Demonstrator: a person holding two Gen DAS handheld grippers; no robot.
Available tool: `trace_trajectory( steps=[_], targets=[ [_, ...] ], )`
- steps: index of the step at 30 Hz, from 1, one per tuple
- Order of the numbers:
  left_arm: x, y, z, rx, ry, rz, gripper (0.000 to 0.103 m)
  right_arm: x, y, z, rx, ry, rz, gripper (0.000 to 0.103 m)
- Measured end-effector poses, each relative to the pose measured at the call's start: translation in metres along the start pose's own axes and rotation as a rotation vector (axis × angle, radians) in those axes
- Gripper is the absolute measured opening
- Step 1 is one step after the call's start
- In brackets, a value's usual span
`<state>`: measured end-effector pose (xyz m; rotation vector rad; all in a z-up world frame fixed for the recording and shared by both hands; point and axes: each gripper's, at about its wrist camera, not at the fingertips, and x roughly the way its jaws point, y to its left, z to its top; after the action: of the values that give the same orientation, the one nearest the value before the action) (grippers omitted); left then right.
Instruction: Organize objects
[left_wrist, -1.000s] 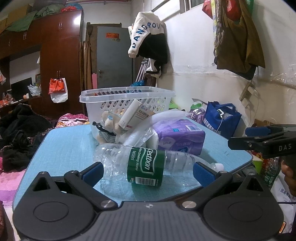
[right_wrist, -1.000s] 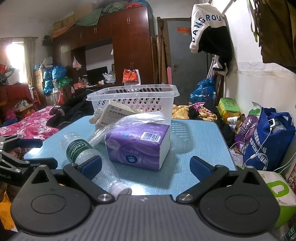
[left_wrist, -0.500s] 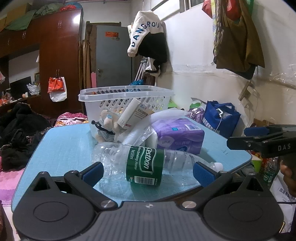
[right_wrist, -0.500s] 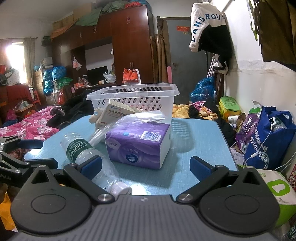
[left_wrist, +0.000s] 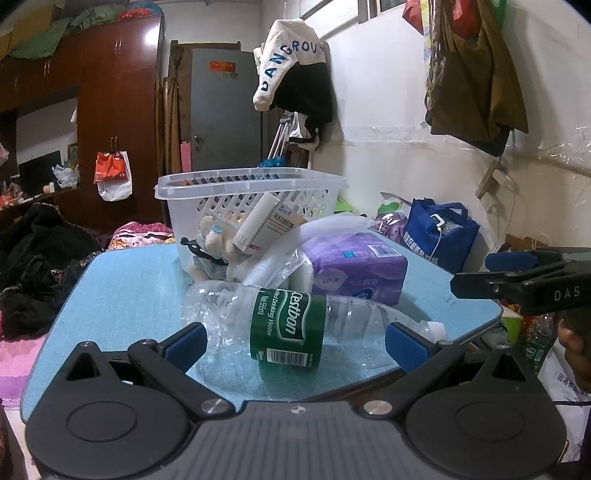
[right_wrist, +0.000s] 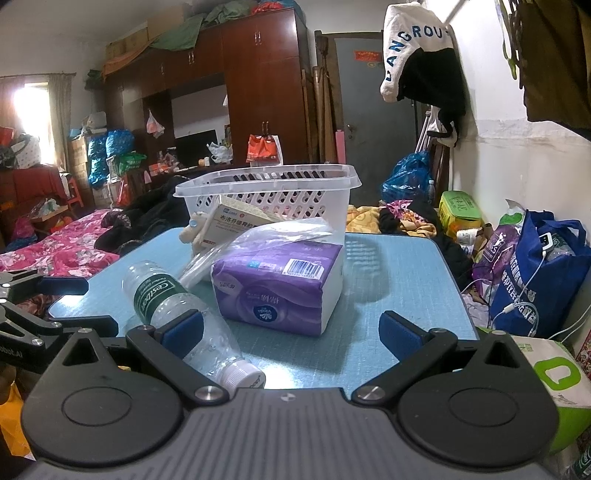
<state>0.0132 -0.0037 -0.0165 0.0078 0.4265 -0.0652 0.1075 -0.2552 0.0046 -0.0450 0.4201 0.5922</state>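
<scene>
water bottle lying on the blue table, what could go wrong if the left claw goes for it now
The water bottle is round and lies on its side with its cap near the table edge, so a nudge from the open left claw may roll it off. It looks empty and crinkled, so it might buckle and slip. It also sits close to the tissue pack, which could get pushed.

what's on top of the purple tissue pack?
A crumpled clear plastic bag drapes over the purple tissue pack. Its far end runs toward the medicine box leaning on the white basket. Whatever lies under the bag there is covered.
</scene>
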Motion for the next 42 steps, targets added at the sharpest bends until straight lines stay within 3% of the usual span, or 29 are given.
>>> trace_trajectory(
  steps=[20, 28, 33, 36, 39, 42],
  targets=[
    [0.003, 0.001, 0.0, -0.01, 0.01, 0.003, 0.103, 0.002, 0.0, -0.002, -0.001, 0.005, 0.005, 0.103],
    [0.003, 0.001, 0.0, -0.008, 0.008, 0.0, 0.103, -0.001, 0.004, -0.004, -0.02, -0.033, -0.006, 0.103],
    [-0.001, 0.002, 0.003, -0.008, -0.061, -0.094, 0.103, -0.004, 0.002, -0.008, -0.022, -0.119, 0.101, 0.103],
    [-0.001, 0.01, 0.009, -0.02, -0.114, -0.134, 0.103, -0.005, 0.001, -0.016, -0.041, -0.177, 0.097, 0.103],
    [0.007, 0.031, 0.014, -0.054, -0.128, -0.135, 0.103, 0.008, -0.002, -0.019, -0.023, -0.111, 0.113, 0.103],
    [0.016, 0.055, 0.014, -0.054, -0.133, -0.078, 0.103, 0.021, -0.005, -0.027, 0.001, -0.046, 0.179, 0.103]
  ],
)
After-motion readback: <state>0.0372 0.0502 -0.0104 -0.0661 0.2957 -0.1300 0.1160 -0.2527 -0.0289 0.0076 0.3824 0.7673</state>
